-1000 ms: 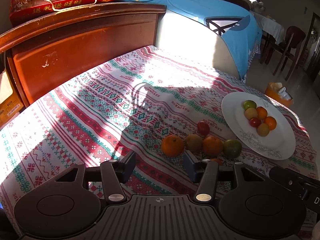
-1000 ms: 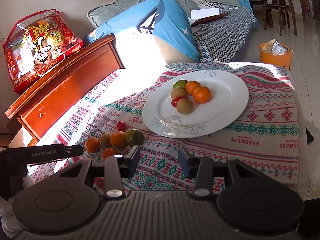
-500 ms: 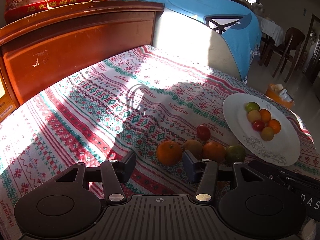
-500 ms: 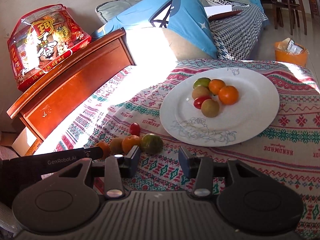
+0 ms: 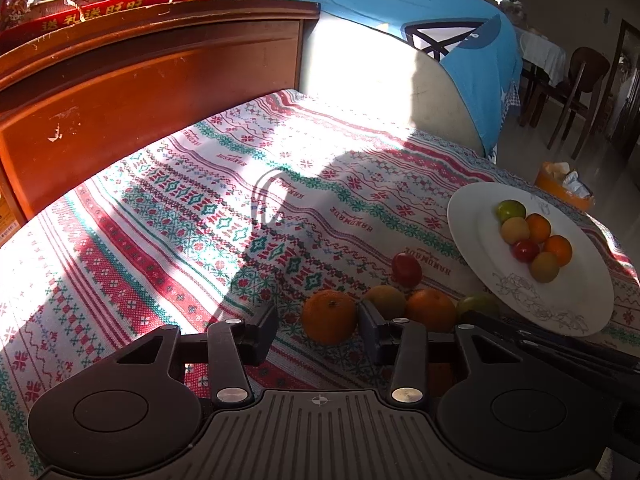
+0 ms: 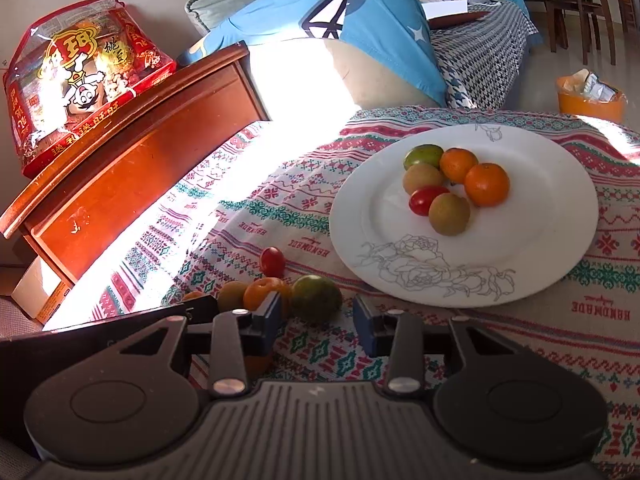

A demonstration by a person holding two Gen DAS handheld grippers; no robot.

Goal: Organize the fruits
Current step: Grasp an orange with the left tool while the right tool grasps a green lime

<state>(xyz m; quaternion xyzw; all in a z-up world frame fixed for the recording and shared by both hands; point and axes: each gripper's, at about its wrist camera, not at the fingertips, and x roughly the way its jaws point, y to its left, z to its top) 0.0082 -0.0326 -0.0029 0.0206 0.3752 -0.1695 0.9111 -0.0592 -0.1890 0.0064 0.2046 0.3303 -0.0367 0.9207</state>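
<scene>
Several loose fruits lie in a row on the patterned tablecloth: an orange (image 5: 329, 316), a brownish fruit (image 5: 385, 301), a second orange (image 5: 431, 309), a green fruit (image 6: 315, 298) and a red tomato (image 5: 407, 269). A white plate (image 6: 540, 236) to their right holds several more fruits. My left gripper (image 5: 318, 330) is open, its fingers on either side of the near orange, without touching it. My right gripper (image 6: 316, 326) is open just in front of the green fruit, and its left finger (image 6: 268, 322) partly hides the second orange.
A wooden cabinet (image 5: 152, 80) with a red snack bag (image 6: 76, 76) on top borders the table's far left. A blue-covered sofa (image 5: 420, 40) stands behind. An orange bin (image 6: 590, 100) sits on the floor past the table's far edge, with chairs (image 5: 576, 92) beyond.
Both grippers have moved forward toward the row of loose fruit. The near orange now lies between the left fingers and the green fruit sits just ahead of the right gripper. No fruit has moved.
</scene>
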